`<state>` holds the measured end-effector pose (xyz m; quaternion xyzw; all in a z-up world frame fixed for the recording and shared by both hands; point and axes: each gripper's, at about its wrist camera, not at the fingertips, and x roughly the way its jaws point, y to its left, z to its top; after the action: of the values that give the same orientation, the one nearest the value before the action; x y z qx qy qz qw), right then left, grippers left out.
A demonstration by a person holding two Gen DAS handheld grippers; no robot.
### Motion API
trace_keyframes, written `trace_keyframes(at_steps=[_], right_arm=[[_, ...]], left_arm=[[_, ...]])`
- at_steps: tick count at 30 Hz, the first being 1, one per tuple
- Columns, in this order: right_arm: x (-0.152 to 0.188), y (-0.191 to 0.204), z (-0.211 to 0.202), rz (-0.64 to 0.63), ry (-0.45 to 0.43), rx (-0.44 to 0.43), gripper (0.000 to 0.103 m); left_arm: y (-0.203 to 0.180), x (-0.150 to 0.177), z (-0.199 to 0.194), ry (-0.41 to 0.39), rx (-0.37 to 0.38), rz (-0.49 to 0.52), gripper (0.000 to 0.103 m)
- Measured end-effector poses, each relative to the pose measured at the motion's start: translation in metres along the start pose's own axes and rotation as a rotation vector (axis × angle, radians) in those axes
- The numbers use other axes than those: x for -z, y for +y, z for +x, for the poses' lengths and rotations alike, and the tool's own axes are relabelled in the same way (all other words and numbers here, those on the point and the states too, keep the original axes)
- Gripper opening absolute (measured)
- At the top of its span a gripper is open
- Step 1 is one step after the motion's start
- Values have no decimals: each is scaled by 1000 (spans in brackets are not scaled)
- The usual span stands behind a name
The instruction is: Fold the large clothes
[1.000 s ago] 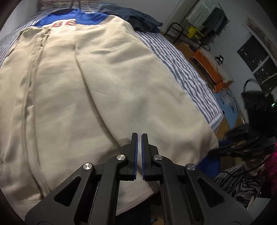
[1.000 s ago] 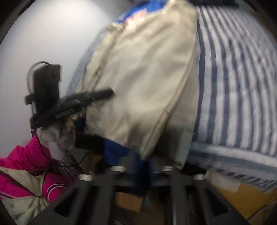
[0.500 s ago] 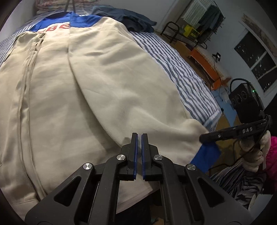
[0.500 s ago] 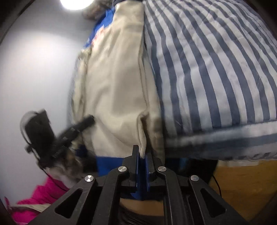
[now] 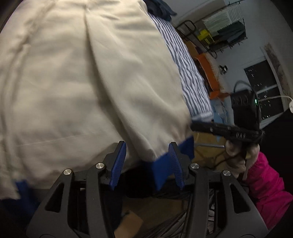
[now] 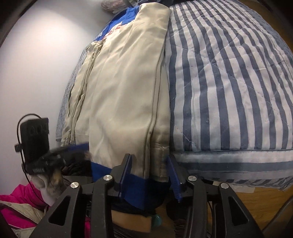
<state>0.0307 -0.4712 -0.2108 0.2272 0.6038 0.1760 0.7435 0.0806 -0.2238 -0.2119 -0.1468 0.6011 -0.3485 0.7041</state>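
A large beige garment (image 5: 77, 76) with blue trim lies lengthwise on the striped bed; it also shows in the right wrist view (image 6: 124, 87). Its near end hangs over the bed's foot, ending in a blue hem (image 6: 139, 184). My left gripper (image 5: 146, 161) is open, its jaws straddling the hem's right part (image 5: 164, 164). My right gripper (image 6: 149, 174) is open, its jaws around the hem's right corner by a beige seam (image 6: 161, 161). The other gripper shows in the left wrist view (image 5: 238, 131) and in the right wrist view (image 6: 42, 161).
A blue-and-white striped quilt (image 6: 228, 82) covers the bed. Dark clothes (image 5: 159, 9) lie at its far end. A pink jacket (image 5: 265, 183) lies on the floor, also seen in the right wrist view (image 6: 16, 205). An orange object (image 5: 208, 73), a rack (image 5: 219, 31) and a window (image 5: 263, 87) stand to the right.
Both grippers have opened from shut and dropped to the hem at the bed's foot. The left moved forward and right; the right steadied with the hem corner between its jaws.
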Motion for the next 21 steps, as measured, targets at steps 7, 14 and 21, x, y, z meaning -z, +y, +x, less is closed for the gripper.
trace_keyframes(at_steps=[7, 14, 21], right_arm=[[0, 13, -4, -2, -30, -31, 46], [-29, 32, -47, -118, -197, 24, 46], [-96, 20, -43, -108, -282, 40, 52]], left_arm=[[-10, 2, -2, -21, -65, 60, 10], [6, -25, -24, -85, -84, -4, 32], [41, -92, -31, -139, -118, -149, 47]])
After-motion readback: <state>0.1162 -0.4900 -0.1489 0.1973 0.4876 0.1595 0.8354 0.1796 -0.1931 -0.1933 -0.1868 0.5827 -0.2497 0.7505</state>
